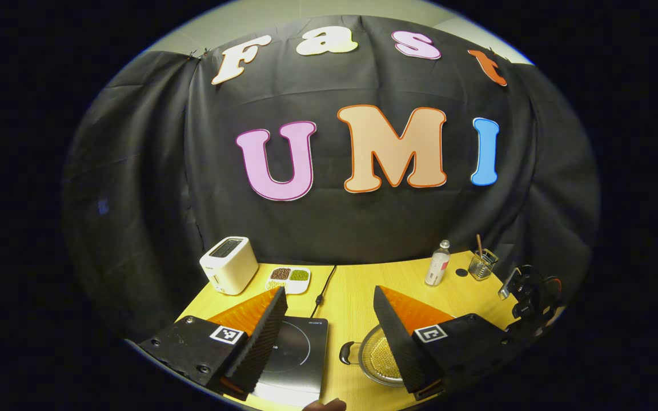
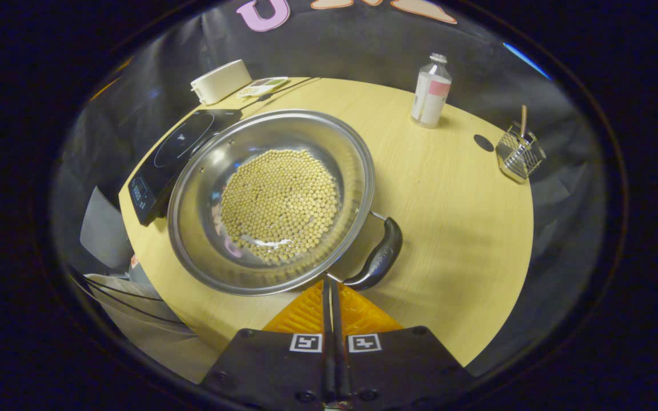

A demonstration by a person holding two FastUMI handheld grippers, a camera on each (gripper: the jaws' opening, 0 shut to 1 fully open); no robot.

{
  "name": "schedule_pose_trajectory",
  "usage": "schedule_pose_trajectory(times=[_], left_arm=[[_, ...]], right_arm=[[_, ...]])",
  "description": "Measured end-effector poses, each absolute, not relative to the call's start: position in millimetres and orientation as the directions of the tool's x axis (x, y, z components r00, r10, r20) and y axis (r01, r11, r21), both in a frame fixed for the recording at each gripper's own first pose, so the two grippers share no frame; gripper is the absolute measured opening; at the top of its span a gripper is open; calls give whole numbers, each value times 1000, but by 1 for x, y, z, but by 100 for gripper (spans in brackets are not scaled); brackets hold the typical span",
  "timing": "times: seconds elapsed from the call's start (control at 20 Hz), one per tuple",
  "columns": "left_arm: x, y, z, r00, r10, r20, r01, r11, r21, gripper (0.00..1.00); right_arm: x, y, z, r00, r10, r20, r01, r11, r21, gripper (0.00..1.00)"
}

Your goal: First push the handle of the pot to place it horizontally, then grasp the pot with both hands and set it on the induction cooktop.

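The steel pot (image 2: 272,200), filled with pale beans, stands on the yellow table beside the black induction cooktop (image 2: 177,148). Its near black handle (image 2: 377,257) points toward my right gripper (image 2: 330,282), which is shut, its tips at the pot's rim where the handle joins it, with nothing seen between them. In the left gripper view, my left gripper (image 1: 329,294) is open above the table. The cooktop (image 1: 297,348) lies beside its left finger. The pot (image 1: 377,357) and its other handle (image 1: 347,353) are partly hidden behind its right finger.
At the back of the table stand a white toaster (image 1: 229,264), a divided dish of beans (image 1: 289,278), a bottle (image 1: 437,264) and a wire holder (image 1: 482,265). The cooktop's cord (image 1: 323,285) runs backward. A black rig (image 1: 529,291) sits at the right edge.
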State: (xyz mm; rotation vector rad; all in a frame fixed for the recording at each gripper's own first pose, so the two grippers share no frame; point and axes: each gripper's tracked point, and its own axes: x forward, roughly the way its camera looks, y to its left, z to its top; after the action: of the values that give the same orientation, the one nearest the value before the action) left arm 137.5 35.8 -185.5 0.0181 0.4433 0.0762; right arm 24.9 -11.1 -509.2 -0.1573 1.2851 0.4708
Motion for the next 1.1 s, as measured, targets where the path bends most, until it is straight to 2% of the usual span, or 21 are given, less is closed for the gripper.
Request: schedule_pose_trajectory(times=[0.1, 0.15, 0.4, 0.5, 0.55, 0.6, 0.7, 0.8, 0.85, 0.9, 0.95, 1.05, 1.1], left_arm=[[137, 36, -185, 900, 85, -428, -76, 996, 39, 93], [137, 35, -185, 899, 87, -430, -78, 996, 39, 93], [132, 23, -193, 892, 84, -444, -71, 996, 46, 93], [128, 15, -201, 886, 72, -459, -62, 997, 37, 93], [127, 11, -206, 881, 62, -469, -57, 998, 24, 93], [125, 5, -215, 873, 45, -486, -50, 999, 3, 93], [122, -2, -238, 847, 10, -531, -45, 998, -53, 93], [120, -9, -266, 812, -35, -583, -21, 996, -90, 93], [119, -14, -282, 790, -70, -608, 4, 994, -110, 94], [116, -16, -299, 757, -101, -646, 18, 991, -133, 94], [111, -16, -314, 725, -122, -678, 20, 988, -156, 96], [107, -17, -342, 670, -151, -726, -7, 978, -210, 96], [108, -14, -352, 649, -158, -744, -22, 974, -227, 97]], right_arm=[[30, -12, -510, 210, 250, -945, -421, 896, 143, 3], [32, -13, -510, 211, 252, -944, -418, 897, 146, 0], [33, -19, -509, 220, 259, -941, -416, 897, 150, 3], [35, -23, -503, 238, 254, -937, -409, 902, 141, 0], [39, -24, -499, 252, 257, -933, -393, 908, 144, 3], [42, -26, -495, 268, 256, -929, -368, 918, 147, 0], [53, -30, -486, 311, 243, -919, -294, 944, 150, 4], [69, -29, -482, 361, 230, -904, -204, 965, 164, 4], [74, -30, -479, 380, 210, -901, -156, 974, 162, 0], [77, -32, -480, 381, 184, -906, -104, 982, 156, 9], [77, -34, -482, 372, 154, -915, -52, 988, 145, 11], [84, -33, -480, 379, 125, -917, 27, 989, 146, 24], [86, -29, -482, 381, 118, -917, 54, 987, 149, 42]])
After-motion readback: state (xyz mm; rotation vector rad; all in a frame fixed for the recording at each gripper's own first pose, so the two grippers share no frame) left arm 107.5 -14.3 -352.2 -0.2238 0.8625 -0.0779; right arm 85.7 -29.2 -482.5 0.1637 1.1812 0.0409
